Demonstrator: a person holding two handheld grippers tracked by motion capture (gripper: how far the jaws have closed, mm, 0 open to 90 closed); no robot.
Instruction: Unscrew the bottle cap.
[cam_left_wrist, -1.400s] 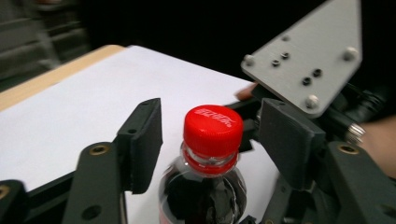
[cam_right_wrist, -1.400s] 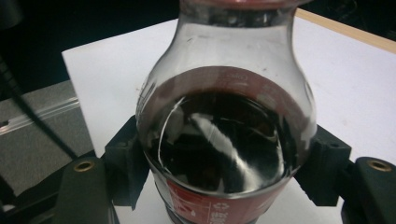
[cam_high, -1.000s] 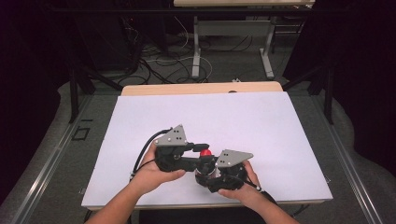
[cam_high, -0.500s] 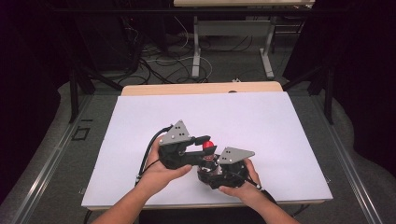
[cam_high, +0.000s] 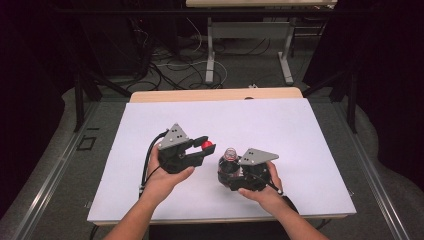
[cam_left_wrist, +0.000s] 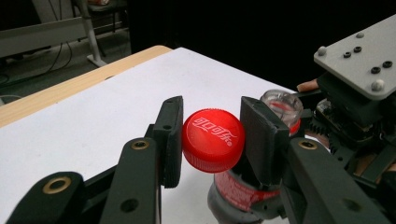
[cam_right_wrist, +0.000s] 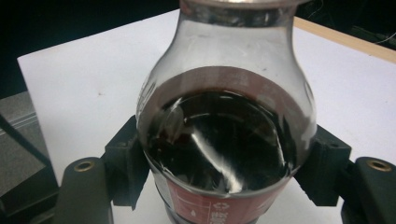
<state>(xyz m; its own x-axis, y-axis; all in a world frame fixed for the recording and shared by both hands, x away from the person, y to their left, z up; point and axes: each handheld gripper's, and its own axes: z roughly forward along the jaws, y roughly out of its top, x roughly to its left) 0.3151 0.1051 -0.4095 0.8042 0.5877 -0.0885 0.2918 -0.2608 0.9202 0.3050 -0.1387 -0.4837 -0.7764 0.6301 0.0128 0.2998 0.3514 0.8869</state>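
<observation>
The left gripper (cam_high: 204, 148), clamped on the red cap (cam_left_wrist: 213, 139), has drawn away leftward from the cola bottle (cam_right_wrist: 224, 135), which stands open on the white table (cam_high: 280, 125) in the right gripper's (cam_high: 227, 172) tight hold: uncapping looks done
</observation>
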